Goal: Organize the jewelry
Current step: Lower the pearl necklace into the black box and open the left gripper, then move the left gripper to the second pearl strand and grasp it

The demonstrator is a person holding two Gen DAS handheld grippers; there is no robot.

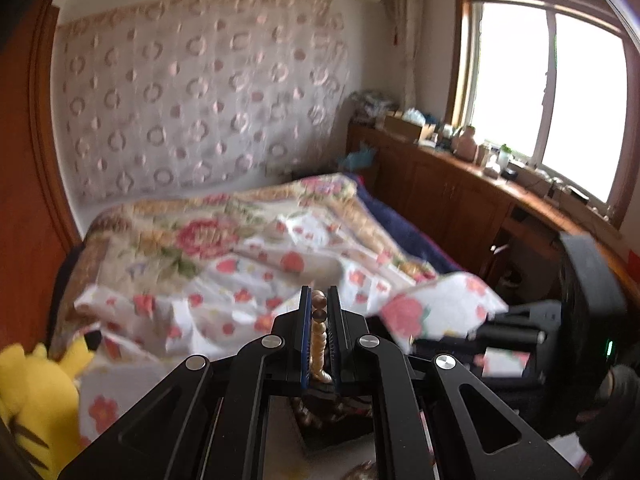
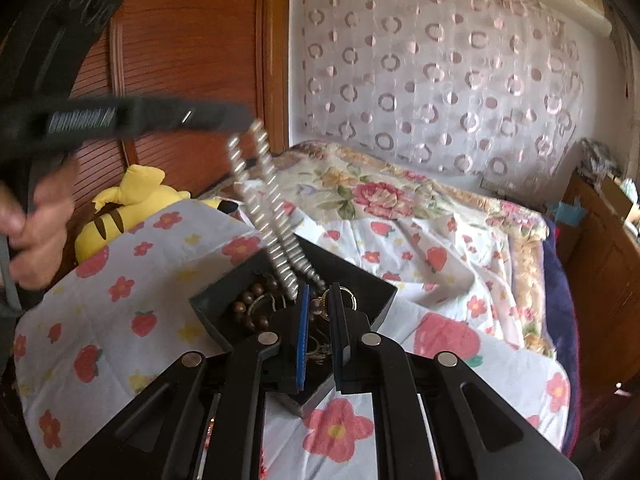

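Left tongs point(image 1: 319, 312) clenched on a string of pale round pearl beads point(image 1: 319, 340), held above a dark box mostly hidden below.

Right tongs point(image 2: 318, 312) nearly closed, low in the black square jewelry box point(image 2: 224, 300) on the flowered bed sheet point(image 2: 120, 280); cannot tell what they pinch. Bead string dangling from left tongs point(image 2: 244, 118) down into box. Brown wooden beads point(image 2: 250, 308) inside. Light, floppy, slippery, probably; best pinched mid-strand.
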